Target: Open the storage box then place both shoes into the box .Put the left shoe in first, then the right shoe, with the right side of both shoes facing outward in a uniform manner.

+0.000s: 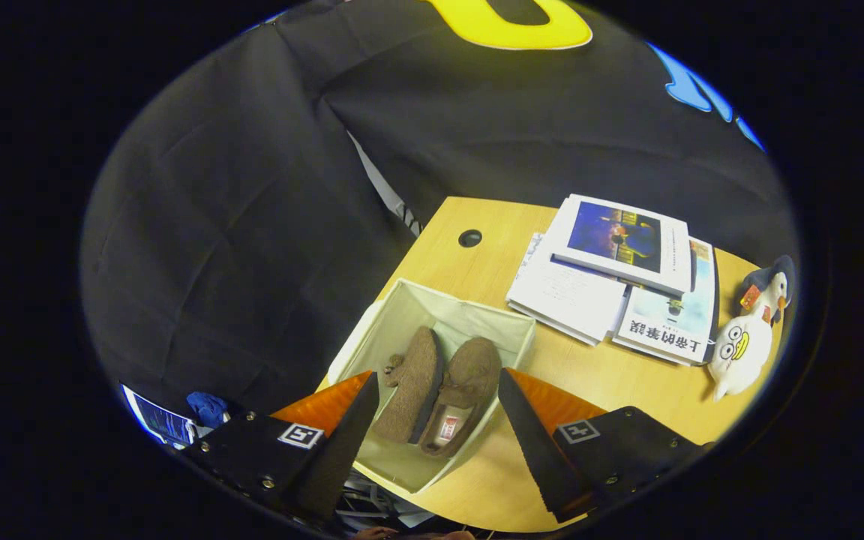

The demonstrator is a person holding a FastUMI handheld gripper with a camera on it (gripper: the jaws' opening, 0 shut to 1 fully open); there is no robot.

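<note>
Gripper view — high, downward over storage box (432, 315)

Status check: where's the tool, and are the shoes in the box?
Tool open, empty, above the box. Both brown shoes inside, side by side. Books and plush toy beyond on the table, nothing in the way.

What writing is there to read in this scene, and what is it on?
"上帝的笔误", as best it reads, upside down on the lower book.
Top book: fine print too small.
Tag inside one shoe: blurred.
Plush toy tags: unreadable.
The gripper is open, fingers spread above the storage box.
</note>
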